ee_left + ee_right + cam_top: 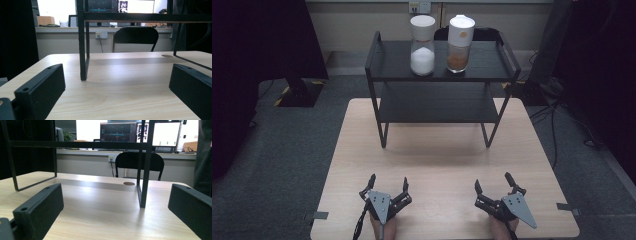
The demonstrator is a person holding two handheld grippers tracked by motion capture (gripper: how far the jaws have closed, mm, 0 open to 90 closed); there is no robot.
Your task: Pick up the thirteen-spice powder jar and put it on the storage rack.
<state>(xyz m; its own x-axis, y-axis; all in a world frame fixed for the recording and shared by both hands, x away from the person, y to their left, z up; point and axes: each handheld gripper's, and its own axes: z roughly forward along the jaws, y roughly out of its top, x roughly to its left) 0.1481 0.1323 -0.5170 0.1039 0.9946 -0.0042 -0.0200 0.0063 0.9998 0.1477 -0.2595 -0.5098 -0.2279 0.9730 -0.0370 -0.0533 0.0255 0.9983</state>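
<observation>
While both jaws stand wide, left gripper (pixel 384 186) and right gripper (pixel 495 186) rest on the pale wooden table (pixel 442 160), facing the black metal two-tier shelf (pixel 439 75), likely staged for its white-capped jars.

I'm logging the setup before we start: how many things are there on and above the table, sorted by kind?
Jars with white lids: 2, one of white powder and one of brown powder, both on the top shelf.
Black two-tier rack: 1, on the table.
Hand-held grippers: 2, left and right, both open and empty.
Total: 5.
</observation>
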